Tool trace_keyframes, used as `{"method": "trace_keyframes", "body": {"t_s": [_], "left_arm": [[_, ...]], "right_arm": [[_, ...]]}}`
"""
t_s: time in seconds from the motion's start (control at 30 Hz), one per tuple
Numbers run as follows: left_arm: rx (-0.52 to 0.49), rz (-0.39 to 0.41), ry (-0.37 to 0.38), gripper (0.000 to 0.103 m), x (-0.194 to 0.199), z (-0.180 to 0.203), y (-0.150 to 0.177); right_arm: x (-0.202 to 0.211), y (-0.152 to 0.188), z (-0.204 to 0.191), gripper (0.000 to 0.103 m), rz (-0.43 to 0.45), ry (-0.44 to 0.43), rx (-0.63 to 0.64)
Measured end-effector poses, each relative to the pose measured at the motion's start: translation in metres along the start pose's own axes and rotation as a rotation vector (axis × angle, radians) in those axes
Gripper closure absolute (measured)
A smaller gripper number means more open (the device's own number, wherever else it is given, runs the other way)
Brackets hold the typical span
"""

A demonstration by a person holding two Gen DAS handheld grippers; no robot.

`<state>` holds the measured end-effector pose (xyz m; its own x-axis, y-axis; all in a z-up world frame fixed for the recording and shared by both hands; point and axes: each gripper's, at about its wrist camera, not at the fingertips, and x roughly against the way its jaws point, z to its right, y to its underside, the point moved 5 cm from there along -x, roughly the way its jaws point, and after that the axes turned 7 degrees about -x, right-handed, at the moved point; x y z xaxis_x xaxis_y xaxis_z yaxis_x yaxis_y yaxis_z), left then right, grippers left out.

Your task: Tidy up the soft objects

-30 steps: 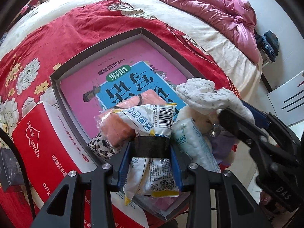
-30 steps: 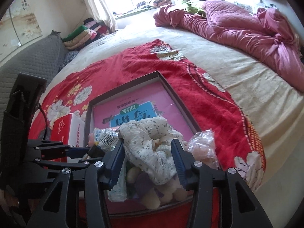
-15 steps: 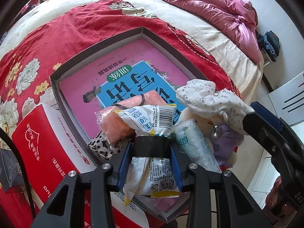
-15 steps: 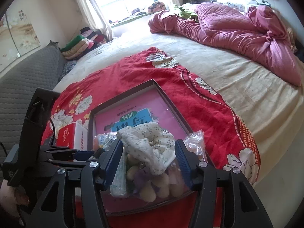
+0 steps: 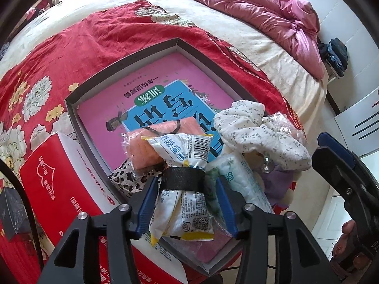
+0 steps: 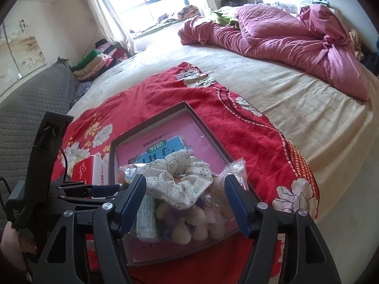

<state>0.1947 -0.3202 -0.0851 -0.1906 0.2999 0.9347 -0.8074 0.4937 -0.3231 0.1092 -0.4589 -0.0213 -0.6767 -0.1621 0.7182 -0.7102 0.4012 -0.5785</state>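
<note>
A grey tray (image 5: 123, 64) on the bed holds a pink book (image 5: 165, 80) and a heap of soft things at its near end. My left gripper (image 5: 186, 179) straddles a white and yellow packet (image 5: 184, 149) bound by a black band. Its jaws are opening and the pads stand just off the packet. A white floral scrunchie (image 6: 180, 179) tops the heap, over a purple and cream plush (image 6: 184, 229). My right gripper (image 6: 184, 179) stands around the scrunchie with jaws opening wide, pads clear of it. In the left wrist view the scrunchie (image 5: 255, 132) lies right of the packet.
A peach wrapped pack (image 5: 146, 149), a leopard-print piece (image 5: 128, 177) and a green-white tissue pack (image 5: 239, 177) crowd the heap. A red tissue box (image 5: 54, 189) stands left of the tray on the red floral blanket (image 6: 248, 127). A pink quilt (image 6: 296, 40) lies far back.
The left jaws have spread slightly off the banded packet. The right jaws have widened and drawn back a little from the scrunchie, which stays on the heap.
</note>
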Motion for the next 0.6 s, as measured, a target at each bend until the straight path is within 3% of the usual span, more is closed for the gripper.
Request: {"method": "trace_keyframes", "body": {"t_s": [0.6], "left_arm": [[0.012, 0.063, -0.001, 0.029, 0.029, 0.0, 0.008]], "right_arm": [[0.017, -0.002, -0.008, 0.028, 0.028, 0.022, -0.011]]}}
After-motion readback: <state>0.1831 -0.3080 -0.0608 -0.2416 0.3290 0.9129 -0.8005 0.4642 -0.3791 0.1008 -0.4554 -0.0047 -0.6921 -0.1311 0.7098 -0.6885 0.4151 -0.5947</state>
